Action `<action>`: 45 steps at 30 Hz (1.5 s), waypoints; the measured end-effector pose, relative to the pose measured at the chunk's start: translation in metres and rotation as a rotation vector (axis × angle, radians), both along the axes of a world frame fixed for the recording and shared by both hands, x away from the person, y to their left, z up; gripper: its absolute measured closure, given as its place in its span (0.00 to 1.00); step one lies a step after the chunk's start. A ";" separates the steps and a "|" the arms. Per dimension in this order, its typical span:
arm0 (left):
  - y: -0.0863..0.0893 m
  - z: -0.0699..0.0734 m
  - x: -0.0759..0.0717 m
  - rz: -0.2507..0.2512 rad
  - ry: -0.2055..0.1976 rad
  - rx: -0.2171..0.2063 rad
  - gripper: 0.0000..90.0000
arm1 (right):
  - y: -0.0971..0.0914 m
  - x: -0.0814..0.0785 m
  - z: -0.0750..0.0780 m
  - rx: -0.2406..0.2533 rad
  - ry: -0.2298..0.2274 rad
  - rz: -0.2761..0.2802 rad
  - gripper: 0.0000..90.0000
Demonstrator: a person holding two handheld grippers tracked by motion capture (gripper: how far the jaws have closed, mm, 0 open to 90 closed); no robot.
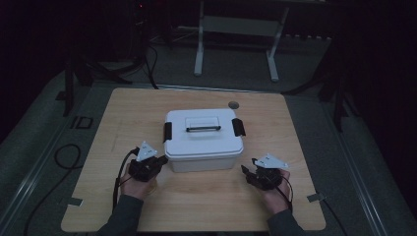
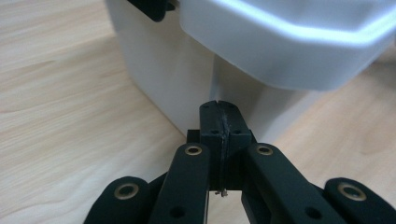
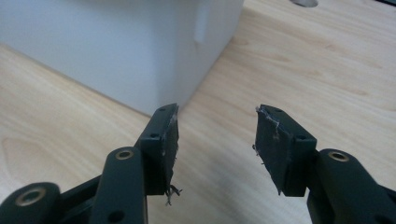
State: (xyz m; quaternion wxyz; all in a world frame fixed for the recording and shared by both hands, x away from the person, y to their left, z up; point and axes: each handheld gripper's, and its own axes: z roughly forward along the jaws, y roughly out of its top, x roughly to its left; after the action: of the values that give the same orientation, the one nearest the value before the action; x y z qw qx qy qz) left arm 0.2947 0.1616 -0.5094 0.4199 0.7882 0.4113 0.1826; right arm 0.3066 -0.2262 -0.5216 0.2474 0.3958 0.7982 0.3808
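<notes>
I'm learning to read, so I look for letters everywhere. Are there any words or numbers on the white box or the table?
There is no writing to read here.
White box: plain lid and walls, no label.
Its black clips and handle: no marks.
Wooden table: bare wood grain, no print.
Left hand-held gripper and right hand-held gripper: plain black, no brand to be seen.

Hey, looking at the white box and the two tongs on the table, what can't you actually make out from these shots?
- White plastic lidded storage box: its contents, hidden by the closed lid in the high view.
- Its right black side latch: too small and dim in the high view to tell if it is fastened.
- Box top: cut off by the upper edge in the right gripper view.
- Small round grey thing on the light wooden table: too small to identify.
</notes>
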 end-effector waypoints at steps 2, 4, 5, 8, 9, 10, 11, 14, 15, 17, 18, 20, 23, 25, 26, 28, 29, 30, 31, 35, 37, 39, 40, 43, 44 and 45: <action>-0.002 -0.002 -0.001 -0.006 0.004 0.020 1.00 | -0.001 0.004 0.003 0.005 -0.005 -0.003 0.56; 0.000 -0.004 0.001 0.005 0.017 0.020 0.98 | -0.003 0.009 0.005 0.022 -0.006 -0.001 0.66; 0.003 -0.005 0.001 0.016 0.020 0.020 0.97 | -0.004 0.012 0.007 0.030 -0.008 0.005 0.74; 0.013 -0.006 0.002 0.046 0.024 0.012 0.96 | -0.007 0.020 0.011 0.061 -0.005 0.014 0.93; 0.019 -0.006 0.003 0.050 0.026 0.015 0.96 | -0.008 0.023 0.013 0.071 -0.003 0.017 0.96; 0.021 -0.006 0.003 0.056 0.027 0.015 0.96 | -0.007 0.027 0.014 0.074 -0.006 0.017 0.97; 0.025 -0.007 0.003 0.063 0.028 0.015 0.95 | -0.007 0.029 0.015 0.076 -0.003 0.019 0.97; 0.037 -0.008 0.006 0.082 0.027 0.016 0.94 | -0.005 0.037 0.016 0.095 0.009 0.038 0.99; 0.041 -0.008 0.008 0.092 0.029 0.014 0.94 | -0.004 0.039 0.016 0.098 0.014 0.049 0.99; 0.047 -0.008 0.009 0.102 0.030 0.014 0.93 | -0.001 0.040 0.016 0.098 0.021 0.069 0.99; 0.050 -0.008 0.011 0.107 0.031 0.019 0.93 | 0.000 0.040 0.015 0.100 0.023 0.077 0.99; 0.054 -0.010 0.012 0.118 0.030 0.027 0.92 | 0.003 0.037 0.016 0.101 0.025 0.102 0.99; 0.061 -0.012 0.015 0.133 0.037 0.028 0.91 | 0.007 0.032 0.017 0.083 0.009 0.123 1.00; 0.065 -0.014 0.017 0.142 0.041 0.028 0.91 | 0.007 0.029 0.019 0.091 0.006 0.142 1.00; 0.067 -0.015 0.018 0.147 0.045 0.029 0.91 | 0.007 0.027 0.019 0.096 0.005 0.152 1.00; 0.071 -0.017 0.020 0.156 0.053 0.026 0.90 | 0.008 0.023 0.021 0.097 -0.005 0.166 1.00; 0.072 -0.018 0.021 0.161 0.057 0.025 0.90 | 0.009 0.021 0.022 0.098 -0.010 0.185 1.00; 0.074 -0.020 0.022 0.166 0.061 0.025 0.90 | 0.010 0.019 0.022 0.098 -0.012 0.199 1.00; 0.075 -0.021 0.023 0.168 0.067 0.023 0.90 | 0.012 0.016 0.023 0.097 -0.018 0.221 1.00; 0.078 -0.025 0.025 0.175 0.077 0.026 0.88 | 0.020 0.007 0.026 0.065 -0.036 0.296 0.96; 0.078 -0.026 0.025 0.176 0.081 0.023 0.88 | 0.021 0.006 0.028 0.025 -0.034 0.295 0.90; 0.079 -0.027 0.026 0.179 0.085 0.030 0.87 | 0.018 0.007 0.031 0.015 -0.033 0.283 0.86; 0.078 -0.028 0.026 0.181 0.087 0.029 0.87 | 0.016 0.008 0.033 0.016 -0.032 0.279 0.83; 0.079 -0.030 0.027 0.181 0.094 0.037 0.86 | 0.008 0.011 0.039 0.027 -0.028 0.276 0.76; 0.079 -0.030 0.027 0.182 0.096 0.037 0.86 | 0.005 0.013 0.043 0.030 -0.027 0.275 0.73; 0.080 -0.031 0.027 0.184 0.097 0.037 0.85 | 0.003 0.013 0.045 0.030 -0.031 0.273 0.72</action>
State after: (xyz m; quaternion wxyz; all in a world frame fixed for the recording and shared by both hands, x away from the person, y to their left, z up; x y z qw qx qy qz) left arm 0.3218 0.2412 -0.5403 0.3662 0.7628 0.4982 0.1894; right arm 0.3197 -0.2232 -0.4770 0.1997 0.2811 0.8350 0.4288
